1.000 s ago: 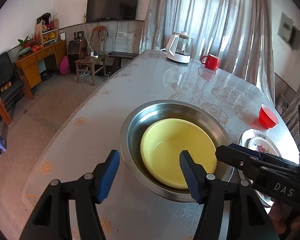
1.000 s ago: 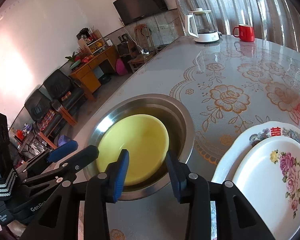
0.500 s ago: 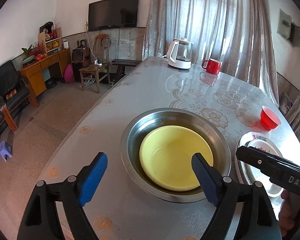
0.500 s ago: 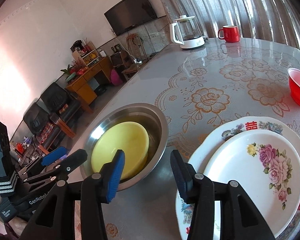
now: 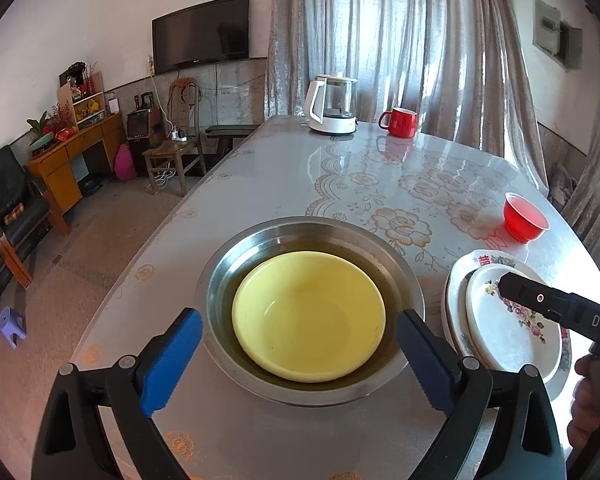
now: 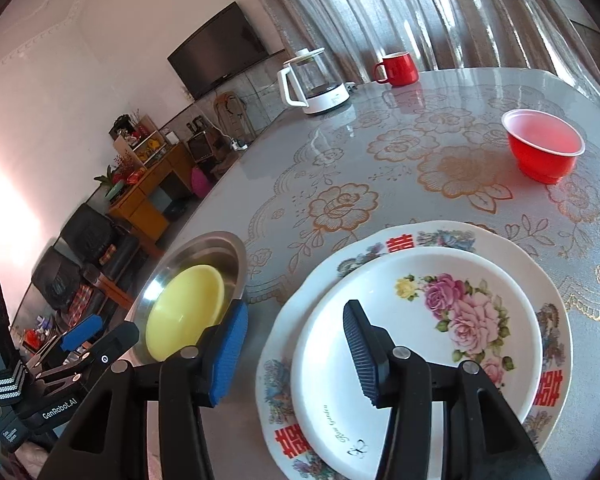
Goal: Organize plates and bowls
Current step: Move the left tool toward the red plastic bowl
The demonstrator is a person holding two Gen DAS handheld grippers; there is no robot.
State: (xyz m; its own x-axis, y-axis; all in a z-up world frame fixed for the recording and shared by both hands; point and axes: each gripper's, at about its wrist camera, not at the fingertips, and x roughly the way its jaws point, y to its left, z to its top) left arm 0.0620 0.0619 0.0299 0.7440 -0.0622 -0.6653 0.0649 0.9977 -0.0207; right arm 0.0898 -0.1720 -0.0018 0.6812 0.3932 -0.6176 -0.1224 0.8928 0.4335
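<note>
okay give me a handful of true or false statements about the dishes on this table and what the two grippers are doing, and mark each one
1. The yellow bowl sits inside the steel basin. True.
2. The left gripper is clamped on the basin rim. False: it is open and holds nothing.
3. The small floral plate lies on top of the larger plate. True.
4. The red bowl is stacked on the plates. False: it stands alone on the table, beyond them.
5. The right gripper is open above the near edge of the plates. True.
</note>
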